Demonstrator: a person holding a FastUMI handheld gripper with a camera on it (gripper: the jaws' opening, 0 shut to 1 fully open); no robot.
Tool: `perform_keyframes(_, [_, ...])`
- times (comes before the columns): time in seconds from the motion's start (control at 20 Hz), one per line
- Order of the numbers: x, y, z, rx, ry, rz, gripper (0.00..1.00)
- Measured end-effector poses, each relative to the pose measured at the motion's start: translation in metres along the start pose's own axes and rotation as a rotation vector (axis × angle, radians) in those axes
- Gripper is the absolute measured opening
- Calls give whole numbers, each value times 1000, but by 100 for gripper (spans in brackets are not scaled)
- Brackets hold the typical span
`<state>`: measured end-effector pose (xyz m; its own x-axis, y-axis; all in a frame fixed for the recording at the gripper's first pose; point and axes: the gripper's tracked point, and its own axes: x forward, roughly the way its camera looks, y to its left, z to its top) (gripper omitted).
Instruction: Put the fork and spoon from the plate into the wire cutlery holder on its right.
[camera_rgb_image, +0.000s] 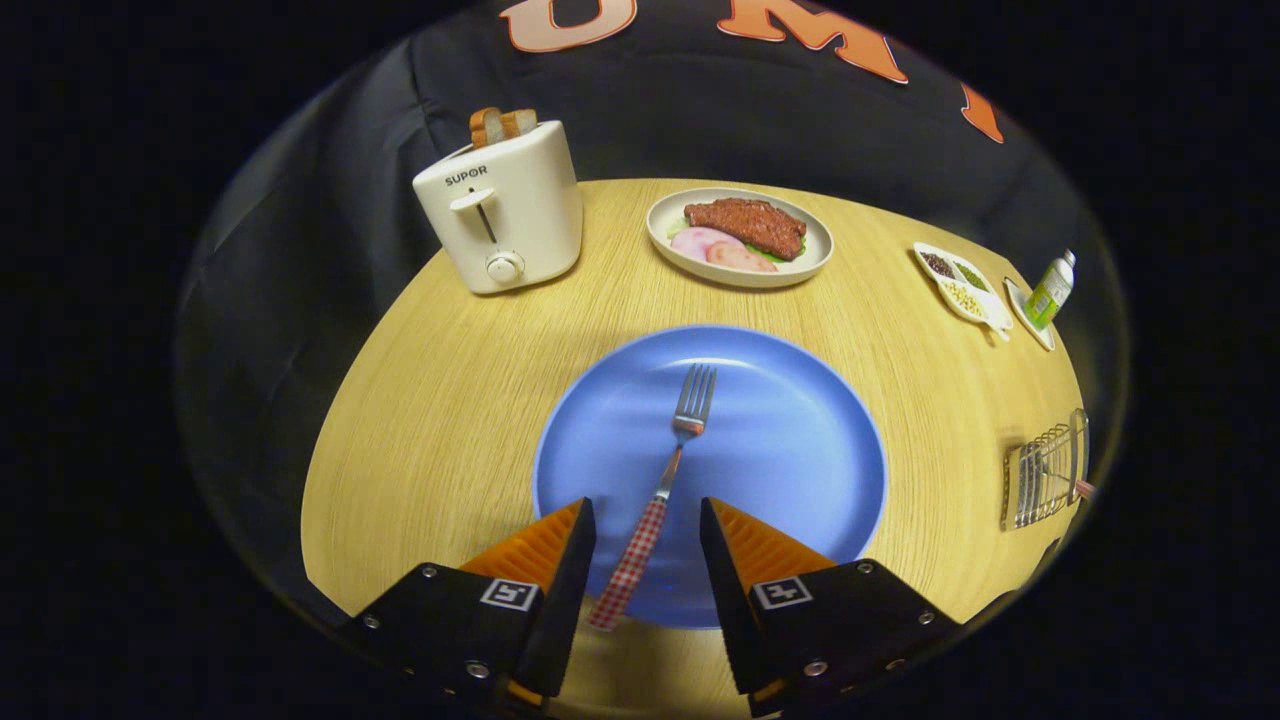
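The fork (660, 495) lies on the plate (800, 480), its handle between our spread, empty fingers (647, 520). We judge it light, stiff and slippery, best gripped at the handle. The holder (1045, 470) stands well right on the surface (450, 400).

Setting: a staged dining setup inside a recording booth — black cloth wall behind a round wooden table (450, 400). Household items indicate a mock kitchen: toaster (505, 210) with bread slices, plate of food (740, 240), blue plate (780, 450), condiment dish (965, 283), wire cutlery holder (1045, 470).
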<state>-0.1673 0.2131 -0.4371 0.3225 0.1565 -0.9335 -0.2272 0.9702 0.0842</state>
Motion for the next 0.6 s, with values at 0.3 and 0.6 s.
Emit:
perform_keyframes(0.3, [5,-12,-5,31,9,-16,26])
perform_keyframes(0.6, [-7,-17,3,-6,-32,26,8])
